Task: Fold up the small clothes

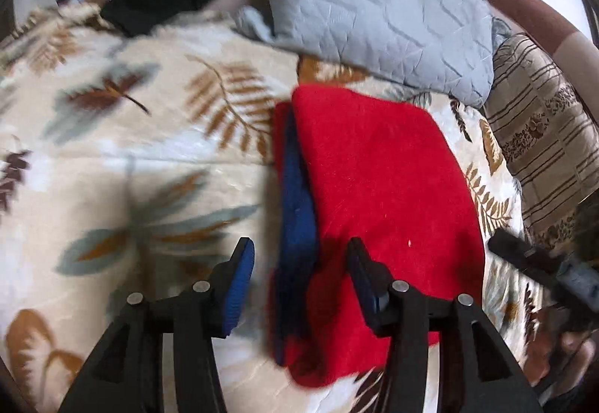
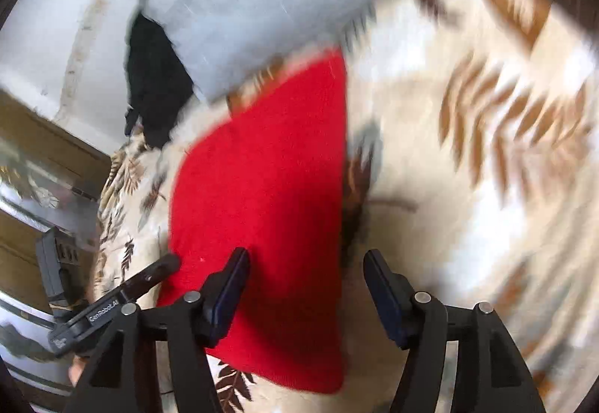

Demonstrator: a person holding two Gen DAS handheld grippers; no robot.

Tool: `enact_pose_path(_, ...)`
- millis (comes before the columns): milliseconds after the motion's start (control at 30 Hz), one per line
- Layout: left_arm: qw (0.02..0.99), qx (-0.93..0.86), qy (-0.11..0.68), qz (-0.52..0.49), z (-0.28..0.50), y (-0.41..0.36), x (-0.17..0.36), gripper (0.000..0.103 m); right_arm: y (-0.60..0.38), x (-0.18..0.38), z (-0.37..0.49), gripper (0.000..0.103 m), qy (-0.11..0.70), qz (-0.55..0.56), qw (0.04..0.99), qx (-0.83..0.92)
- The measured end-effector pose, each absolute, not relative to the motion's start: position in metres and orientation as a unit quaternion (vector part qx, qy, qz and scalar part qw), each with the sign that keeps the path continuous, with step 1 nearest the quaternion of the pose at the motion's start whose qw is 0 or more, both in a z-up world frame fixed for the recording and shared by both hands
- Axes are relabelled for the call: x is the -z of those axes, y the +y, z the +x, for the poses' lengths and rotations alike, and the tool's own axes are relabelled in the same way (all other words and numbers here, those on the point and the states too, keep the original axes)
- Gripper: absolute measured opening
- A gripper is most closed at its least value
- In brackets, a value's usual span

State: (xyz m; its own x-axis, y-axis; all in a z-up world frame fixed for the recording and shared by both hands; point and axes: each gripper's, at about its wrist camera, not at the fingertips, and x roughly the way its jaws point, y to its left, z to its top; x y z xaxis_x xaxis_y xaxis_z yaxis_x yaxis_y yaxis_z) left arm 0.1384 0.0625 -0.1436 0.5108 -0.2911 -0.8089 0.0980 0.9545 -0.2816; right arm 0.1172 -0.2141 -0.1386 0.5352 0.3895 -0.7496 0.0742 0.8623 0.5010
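On the leaf-print bed (image 1: 157, 136), the folded red garment (image 1: 378, 211) lies at twelve o'clock of both grippers. Left gripper (image 1: 299, 274) and right gripper (image 2: 305, 282) hover released, jaws empty. Flatten the fold gently, edges aligned.

Each black tool (image 1: 297, 261) (image 2: 305, 272) has ribbed blue pads (image 1: 239, 287), silver screws and white lettering.

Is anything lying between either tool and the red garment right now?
Nothing visible. The red garment lies folded on the leaf-print blanket, directly below the open left tool and open right tool. The grey pillow sits beyond it.
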Motion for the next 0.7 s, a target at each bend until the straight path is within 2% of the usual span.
enact_pose_path(167, 0.880, 0.083, 0.462, -0.073, 0.104, 0.073, 0.121, 0.053, -0.178, 0.103, 0.119, 0.070, 0.434, 0.220, 0.859, -0.160)
enact_pose_path(233, 0.889, 0.065, 0.449, -0.062, 0.087, 0.078, 0.108, 0.060, -0.169, 0.118, 0.134, 0.074, 0.446, 0.221, 0.853, -0.156)
enact_pose_path(300, 0.897, 0.049, 0.436, -0.054, 0.071, 0.082, 0.097, 0.070, -0.171, 0.149, 0.152, 0.074, 0.482, 0.225, 0.837, -0.125)
enact_pose_path(367, 0.906, 0.038, 0.420, -0.041, 0.057, 0.085, 0.088, 0.075, -0.166, 0.134, 0.144, 0.074, 0.463, 0.226, 0.849, -0.119)
enact_pose_path(500, 0.913, 0.028, 0.405, -0.040, 0.040, 0.086, 0.081, 0.076, -0.151, 0.090, 0.094, 0.074, 0.415, 0.176, 0.885, -0.116)
enact_pose_path(700, 0.916, 0.022, 0.401, -0.026, 0.023, 0.075, 0.080, 0.076, -0.139, 0.077, 0.014, 0.076, 0.394, 0.115, 0.906, -0.099)
